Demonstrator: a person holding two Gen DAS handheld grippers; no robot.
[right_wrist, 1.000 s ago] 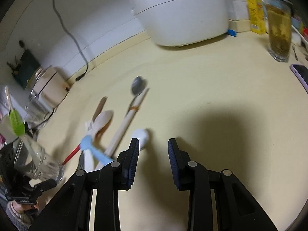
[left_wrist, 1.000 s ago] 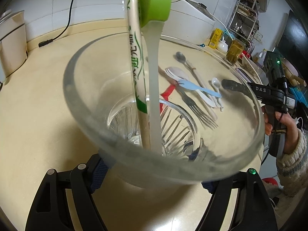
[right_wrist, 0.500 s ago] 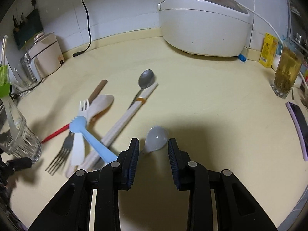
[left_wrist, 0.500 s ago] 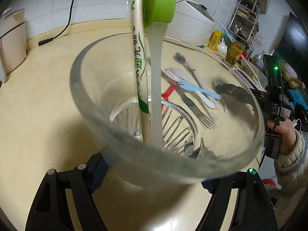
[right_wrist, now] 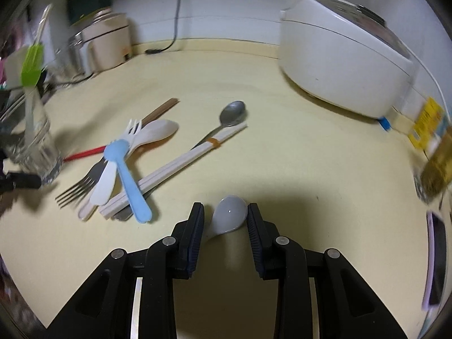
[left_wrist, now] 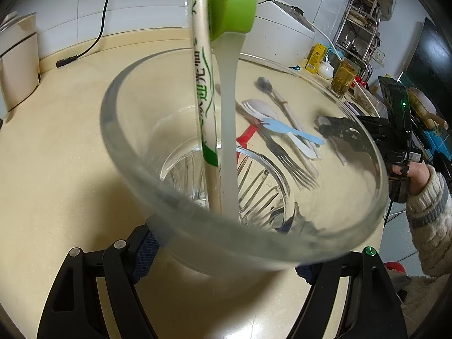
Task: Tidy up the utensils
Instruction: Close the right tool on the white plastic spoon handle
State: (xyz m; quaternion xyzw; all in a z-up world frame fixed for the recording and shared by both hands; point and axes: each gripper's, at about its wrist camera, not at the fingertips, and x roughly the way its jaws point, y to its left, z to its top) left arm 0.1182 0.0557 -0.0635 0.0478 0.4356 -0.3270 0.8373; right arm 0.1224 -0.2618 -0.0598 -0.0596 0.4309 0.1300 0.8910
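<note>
The cream countertop [right_wrist: 282, 152] carries a white rice cooker [right_wrist: 339, 65] at the back right. The left gripper [left_wrist: 226, 254] is clenched on a ribbed glass tumbler [left_wrist: 180, 226] — its blue pads press the glass on both sides. A green silicone brush [left_wrist: 228, 90] and a paper-wrapped stick [left_wrist: 206, 113] stand in the glass. Left of centre on the counter lies a heap: a metal fork [right_wrist: 82, 182], cream chopsticks [right_wrist: 180, 163], a blue plastic fork [right_wrist: 127, 178], a steel spoon [right_wrist: 231, 114]. The right gripper [right_wrist: 226, 220] hangs just over the counter, jaws parted around the bowl of a white ceramic spoon [right_wrist: 228, 216] — the right pad seems to be at the bowl's edge, the left pad apart from it, so nothing is grasped.
</note>
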